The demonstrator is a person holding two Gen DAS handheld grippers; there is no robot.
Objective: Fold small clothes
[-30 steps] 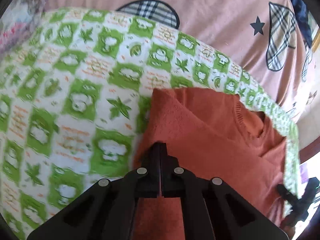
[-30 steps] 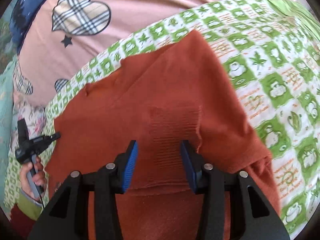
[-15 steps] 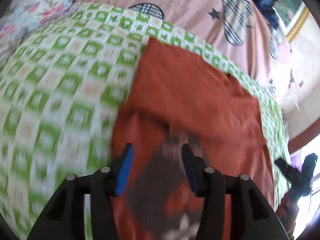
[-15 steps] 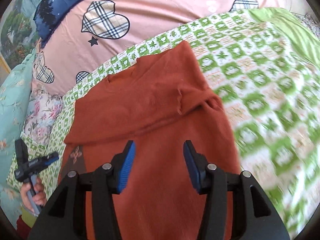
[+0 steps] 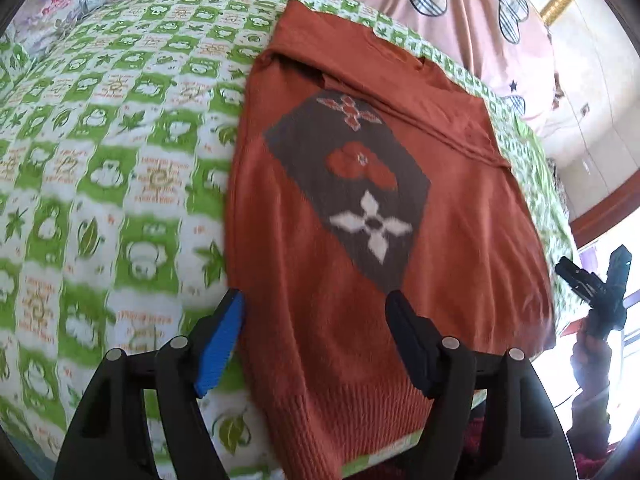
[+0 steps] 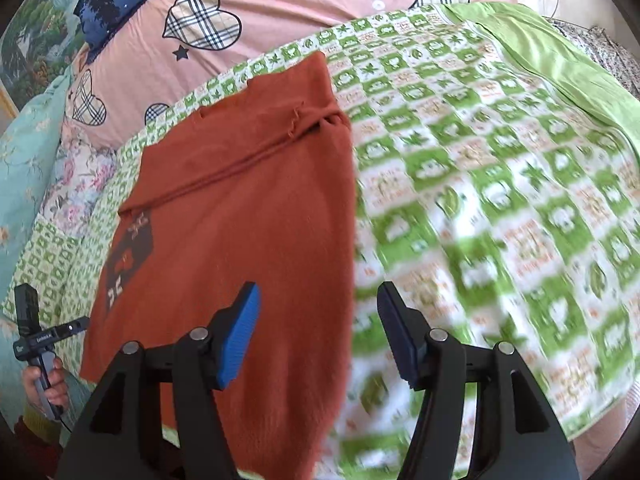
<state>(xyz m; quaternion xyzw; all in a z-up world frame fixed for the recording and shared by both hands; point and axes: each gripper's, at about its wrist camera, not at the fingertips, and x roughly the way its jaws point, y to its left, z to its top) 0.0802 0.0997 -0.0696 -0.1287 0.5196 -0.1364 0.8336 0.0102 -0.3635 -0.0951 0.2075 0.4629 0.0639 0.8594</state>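
Note:
A small rust-orange knit sweater (image 5: 460,208) lies flat on a green-and-white patterned blanket (image 5: 100,168), sleeves folded across its upper part. A dark patch with red and white flower shapes (image 5: 352,184) shows on it. My left gripper (image 5: 316,332) is open and empty, above the sweater's ribbed hem at its left side. In the right wrist view the sweater (image 6: 248,208) lies left of centre. My right gripper (image 6: 318,324) is open and empty above the sweater's right edge near the hem.
A pink quilt with plaid hearts (image 6: 280,4) lies behind the blanket. A plain green cloth (image 6: 560,68) covers the far right. The other gripper shows at each view's edge, at the right in the left wrist view (image 5: 600,292) and at the left in the right wrist view (image 6: 36,336).
My left gripper let go of the sleeve and opened. Both grippers pulled back toward the hem, and the whole sweater with its folded sleeves came into view.

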